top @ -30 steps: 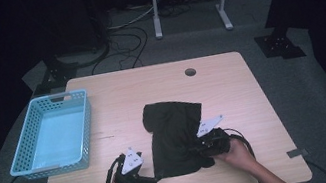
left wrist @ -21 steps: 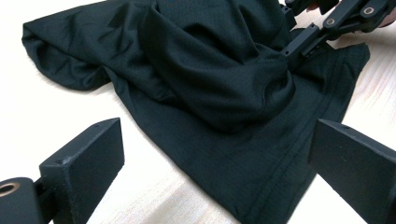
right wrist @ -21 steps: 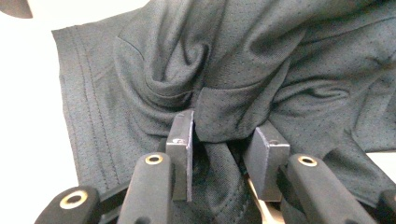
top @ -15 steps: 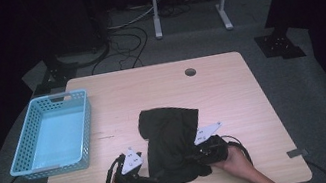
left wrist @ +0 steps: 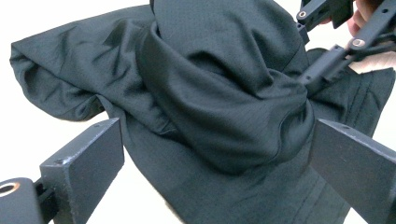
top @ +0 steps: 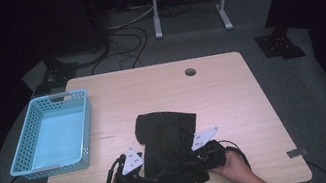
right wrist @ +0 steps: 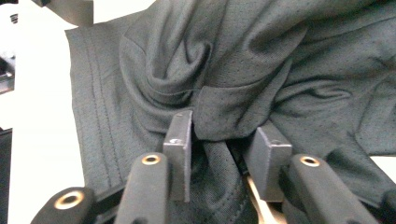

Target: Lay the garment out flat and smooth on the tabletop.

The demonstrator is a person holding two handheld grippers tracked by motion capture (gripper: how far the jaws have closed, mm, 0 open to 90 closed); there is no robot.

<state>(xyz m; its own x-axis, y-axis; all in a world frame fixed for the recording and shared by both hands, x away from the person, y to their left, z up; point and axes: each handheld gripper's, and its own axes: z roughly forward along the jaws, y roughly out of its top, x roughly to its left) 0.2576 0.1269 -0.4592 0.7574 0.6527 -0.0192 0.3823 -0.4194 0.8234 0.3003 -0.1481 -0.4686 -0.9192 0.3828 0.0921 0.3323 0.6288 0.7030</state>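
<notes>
In the high view, a dark garment point(top: 168, 146) lay crumpled on the near half of the wooden table point(top: 232, 94), its far part folded back over itself. The left gripper point(top: 140, 176) sat at the garment's near-left edge and the right gripper point(top: 198, 159) at its near-right edge, each held by a hand that came in from the bottom. A blue basket point(top: 52, 136) stood well apart on the table's left side.

In the left gripper view, the 2 black jaws stood wide apart – one at the lower left, one at the lower right – with the garment point(left wrist: 219, 102) bunched between them. The right-hand jaw met the fold of cloth; the left-hand jaw had bare table showing beside it, so the pads did not pinch anything. The right gripper point(left wrist: 327, 60) showed at the upper right, against the cloth.

In the right gripper view, the right gripper point(right wrist: 223, 147) had its jaws partly open, and they had just been opening. A folded edge of the garment point(right wrist: 233, 84) hung between the 2 pads – whether they pressed on it I could not tell.
</notes>
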